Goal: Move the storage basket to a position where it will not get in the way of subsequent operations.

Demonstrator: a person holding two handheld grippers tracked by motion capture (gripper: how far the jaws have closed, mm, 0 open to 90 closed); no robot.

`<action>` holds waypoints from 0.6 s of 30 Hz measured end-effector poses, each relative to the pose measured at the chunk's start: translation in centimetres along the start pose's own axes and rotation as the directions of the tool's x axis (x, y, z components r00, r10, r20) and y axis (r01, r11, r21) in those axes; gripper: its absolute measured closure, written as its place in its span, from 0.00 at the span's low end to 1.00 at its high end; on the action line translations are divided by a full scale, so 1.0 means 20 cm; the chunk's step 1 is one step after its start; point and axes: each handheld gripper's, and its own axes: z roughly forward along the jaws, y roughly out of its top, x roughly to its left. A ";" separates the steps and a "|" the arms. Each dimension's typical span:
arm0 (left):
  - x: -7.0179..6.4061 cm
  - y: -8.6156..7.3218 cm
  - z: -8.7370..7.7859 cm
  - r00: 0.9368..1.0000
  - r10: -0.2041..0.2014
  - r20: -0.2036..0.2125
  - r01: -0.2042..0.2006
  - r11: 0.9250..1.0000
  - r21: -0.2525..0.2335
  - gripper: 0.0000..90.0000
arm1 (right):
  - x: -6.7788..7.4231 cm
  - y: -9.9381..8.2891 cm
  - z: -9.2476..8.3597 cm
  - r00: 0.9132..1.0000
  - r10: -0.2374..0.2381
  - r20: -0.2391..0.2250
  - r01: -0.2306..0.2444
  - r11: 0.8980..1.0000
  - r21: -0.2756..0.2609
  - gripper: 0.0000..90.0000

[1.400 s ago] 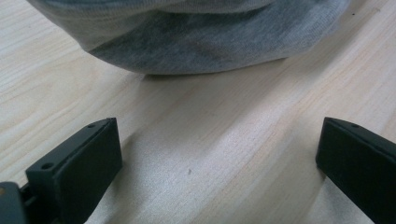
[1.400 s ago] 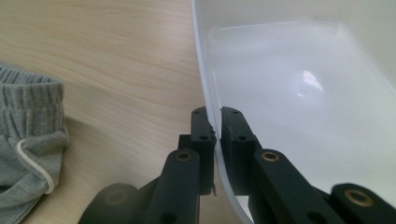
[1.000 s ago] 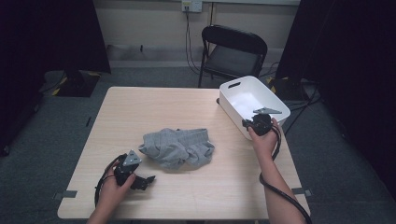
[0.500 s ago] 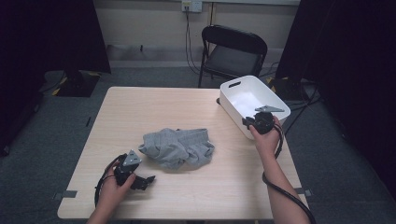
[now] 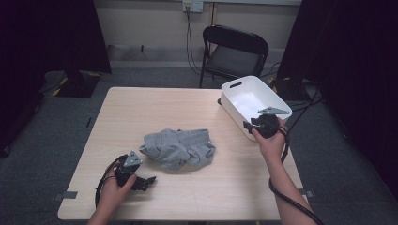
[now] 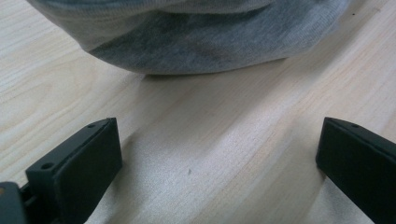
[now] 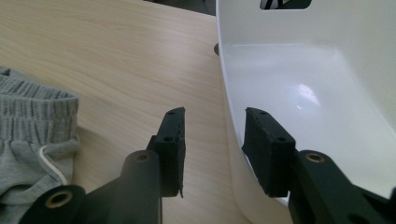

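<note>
no readable writing; right tool (image 7: 212,140) has just been opening astride white bin (image 7: 299,93) wall, left tool (image 6: 219,158) released.

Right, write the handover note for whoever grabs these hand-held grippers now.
Left hand-held gripper: open, low over the table, just short of the grey garment, not touching it.
Right hand-held gripper: jaws have just been opening, now astride the near wall of the white bin, not pressing it.
Done: nothing in the bin; the garment lies crumpled mid-table.
Left, likely: pick up the garment and put it in the bin.
</note>
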 end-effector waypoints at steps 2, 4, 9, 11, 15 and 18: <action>0.00 0.00 0.00 1.000 0.000 0.001 0.000 1.000 0.000 0.00 | 0.01 0.01 -0.02 1.000 -0.006 -0.009 0.006 1.000 0.000 0.63; 0.00 0.00 0.00 1.000 0.001 0.000 -0.001 1.000 0.000 0.00 | 0.02 0.01 -0.03 1.000 -0.009 -0.010 0.009 1.000 0.000 0.62; 0.00 0.00 0.00 1.000 0.000 0.000 0.000 1.000 0.000 0.00 | 0.05 0.02 -0.05 1.000 -0.009 -0.029 0.009 1.000 0.010 0.58; 0.00 0.00 0.00 1.000 0.001 0.000 -0.001 1.000 0.000 0.00 | 0.07 0.02 -0.05 0.999 0.007 -0.039 -0.007 1.000 0.011 0.56; 0.00 0.00 0.00 1.000 0.001 0.000 -0.001 1.000 0.000 0.00 | 0.10 0.01 -0.06 0.998 0.008 -0.057 -0.008 1.000 0.012 0.53; 0.00 0.00 0.00 1.000 0.000 0.000 0.000 1.000 0.000 0.00 | 0.12 0.01 -0.06 0.997 0.007 -0.074 -0.007 1.000 0.010 0.51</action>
